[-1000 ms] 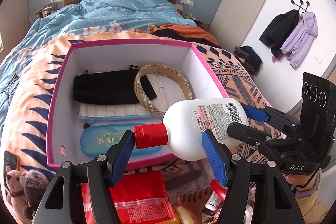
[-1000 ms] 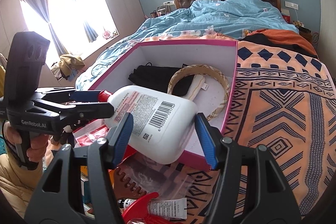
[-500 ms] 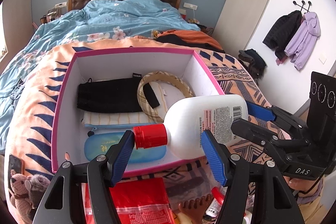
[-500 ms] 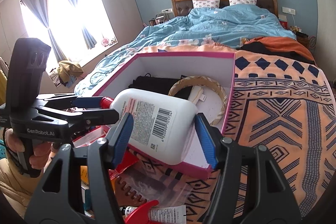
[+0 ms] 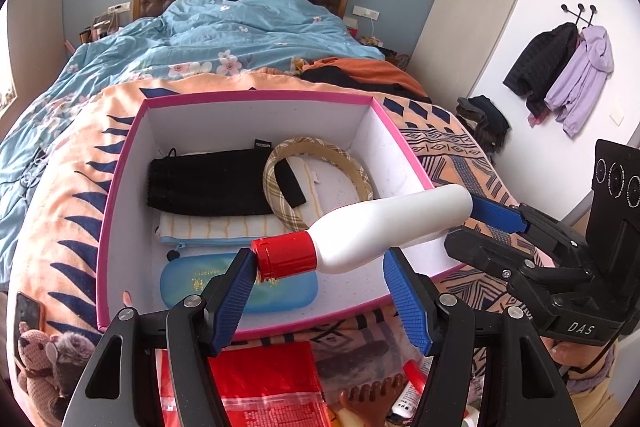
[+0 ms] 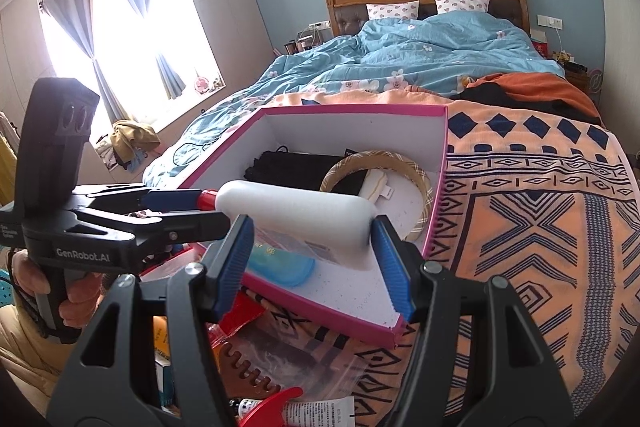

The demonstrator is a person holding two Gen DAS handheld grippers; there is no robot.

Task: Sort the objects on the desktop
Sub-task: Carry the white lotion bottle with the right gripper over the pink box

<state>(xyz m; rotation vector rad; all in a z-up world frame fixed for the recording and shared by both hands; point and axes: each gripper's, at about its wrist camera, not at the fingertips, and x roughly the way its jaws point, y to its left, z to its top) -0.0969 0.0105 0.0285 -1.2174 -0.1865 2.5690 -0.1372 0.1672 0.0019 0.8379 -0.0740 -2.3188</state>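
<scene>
A white bottle (image 5: 384,227) with a red cap (image 5: 284,259) hangs on its side over the near right part of a pink-rimmed white box (image 5: 120,219). My right gripper (image 6: 312,263) is shut on the bottle's (image 6: 296,207) wide end; it also shows in the left wrist view (image 5: 500,231). My left gripper (image 5: 320,295) is wide open around the cap end, its left pad close to the cap. The box holds a black pouch (image 5: 208,183), a plaid headband (image 5: 316,183), a striped cloth (image 5: 216,227) and a blue case (image 5: 240,283).
The box (image 6: 436,187) sits on a patterned orange blanket (image 6: 540,227) on a bed. In front of it lie a red packet (image 5: 264,383), a brown hair claw (image 5: 372,395) and a tube (image 6: 316,409). A plush bear (image 5: 36,359) and a phone (image 5: 28,311) lie at the left.
The bottle has rolled about its long axis: its label, facing up before, now faces down. Both views pulled back a little; the bottle stays over the box's near right corner.
</scene>
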